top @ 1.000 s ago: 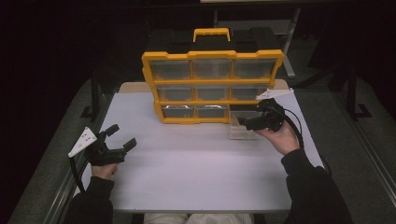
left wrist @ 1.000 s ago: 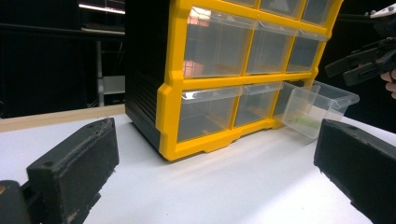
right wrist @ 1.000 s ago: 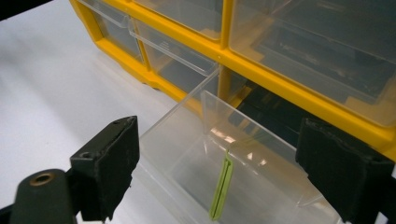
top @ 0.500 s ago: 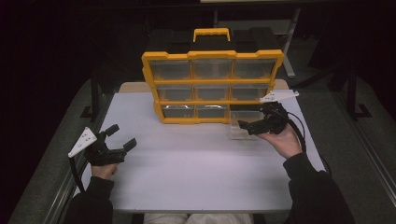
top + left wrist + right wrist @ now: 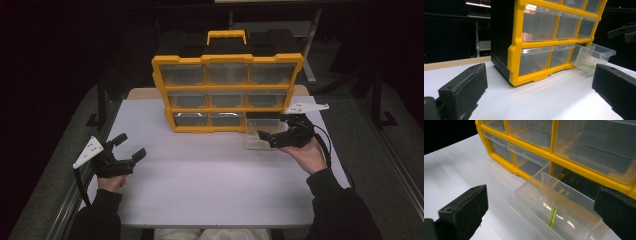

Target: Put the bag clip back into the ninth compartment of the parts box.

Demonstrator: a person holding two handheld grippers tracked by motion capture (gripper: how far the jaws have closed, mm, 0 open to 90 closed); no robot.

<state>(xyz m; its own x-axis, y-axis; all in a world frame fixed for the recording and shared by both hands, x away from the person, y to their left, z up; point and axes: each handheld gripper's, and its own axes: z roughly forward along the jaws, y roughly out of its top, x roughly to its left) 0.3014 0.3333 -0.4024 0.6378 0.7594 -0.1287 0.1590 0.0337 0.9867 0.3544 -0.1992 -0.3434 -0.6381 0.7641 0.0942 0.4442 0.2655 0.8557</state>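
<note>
Drawer (image 5: 554, 215) of thin clear plastic stands pulled out of the bottom right slot of the yellow cabinet (image 5: 227, 92), a slim green strip (image 5: 552, 215) lying inside. It looks light, stiff and slick, so I would take its front wall. My right gripper (image 5: 274, 134) hovers spread just above it; my left gripper (image 5: 129, 148) waits spread, well apart from the cabinet on the counter (image 5: 210, 185).

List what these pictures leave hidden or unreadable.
- Green strip in the pulled-out drawer: what it is; too thin in the right gripper view, a smear in the left gripper view.
- Upper drawers: contents; glare and frosted fronts in the high view.
- Organiser top: cut off by the left gripper view's upper edge.
- Right gripper fingers: gap too small in the high view.
</note>
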